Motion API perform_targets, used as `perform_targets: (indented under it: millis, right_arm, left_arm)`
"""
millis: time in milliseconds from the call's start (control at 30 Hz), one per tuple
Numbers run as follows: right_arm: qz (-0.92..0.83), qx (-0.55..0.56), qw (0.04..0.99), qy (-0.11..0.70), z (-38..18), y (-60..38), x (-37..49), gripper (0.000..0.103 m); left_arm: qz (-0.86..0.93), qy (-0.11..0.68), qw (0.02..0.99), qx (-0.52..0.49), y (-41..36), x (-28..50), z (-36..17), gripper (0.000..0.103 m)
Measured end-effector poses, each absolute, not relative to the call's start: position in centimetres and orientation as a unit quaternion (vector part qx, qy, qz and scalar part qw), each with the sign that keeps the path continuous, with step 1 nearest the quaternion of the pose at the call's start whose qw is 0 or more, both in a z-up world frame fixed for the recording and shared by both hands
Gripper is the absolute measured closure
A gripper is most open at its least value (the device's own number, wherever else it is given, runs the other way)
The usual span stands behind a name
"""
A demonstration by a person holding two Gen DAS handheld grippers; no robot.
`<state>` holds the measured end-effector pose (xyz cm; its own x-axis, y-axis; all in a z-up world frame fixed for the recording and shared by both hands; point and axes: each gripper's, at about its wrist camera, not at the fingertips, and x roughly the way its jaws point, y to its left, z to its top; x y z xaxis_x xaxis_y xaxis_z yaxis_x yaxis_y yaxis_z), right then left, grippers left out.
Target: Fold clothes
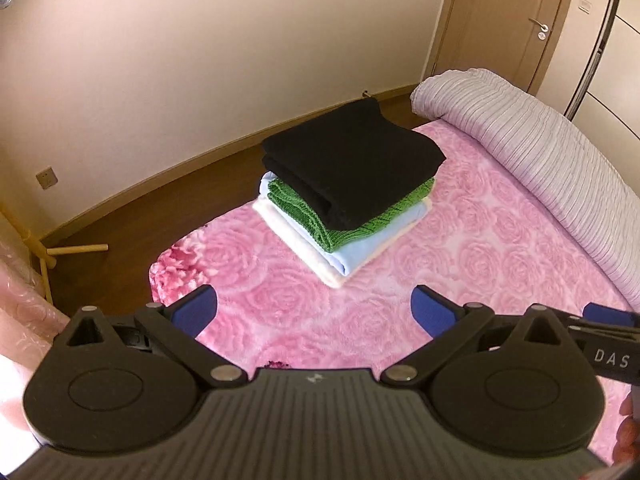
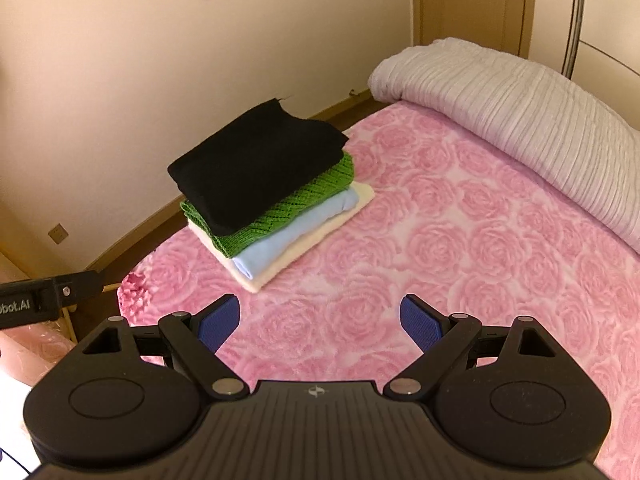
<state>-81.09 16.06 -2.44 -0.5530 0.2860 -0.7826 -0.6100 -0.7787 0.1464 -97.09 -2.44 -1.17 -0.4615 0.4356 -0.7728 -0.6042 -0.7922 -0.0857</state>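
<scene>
Both wrist views look down the bed point(image 1: 480, 240) from nearby, sharing the clothes stack point(image 2: 264, 196).

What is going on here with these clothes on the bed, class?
A person holds a two-finger gripper in each hand above a bed with a pink rose blanket. Both the left gripper and the right gripper are open and hold nothing. Ahead sits a neat stack: a black garment on top, then a green knit, a light blue piece and a cream one at the bottom. A rolled grey quilt lies along the far side. No unfolded clothes are in view.
</scene>
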Motion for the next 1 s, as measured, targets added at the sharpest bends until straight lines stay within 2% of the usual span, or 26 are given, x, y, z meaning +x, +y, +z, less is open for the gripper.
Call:
perform_targets:
  millis: [500, 1000]
  right_arm:
    - [0.817, -0.445, 0.293, 0.22, -5.0, 12.8, -81.3, 0.013]
    - [0.83, -0.466, 0.237, 0.192, -4.7, 17.3, -77.9, 0.013]
  left_arm:
    - [0.807, 0.138, 0.339, -0.464, -1.9, -98.9, -4.0, 0.001]
    - [0.832, 0.094, 0.288, -0.464, -0.5, -91.3, -3.2, 0.001]
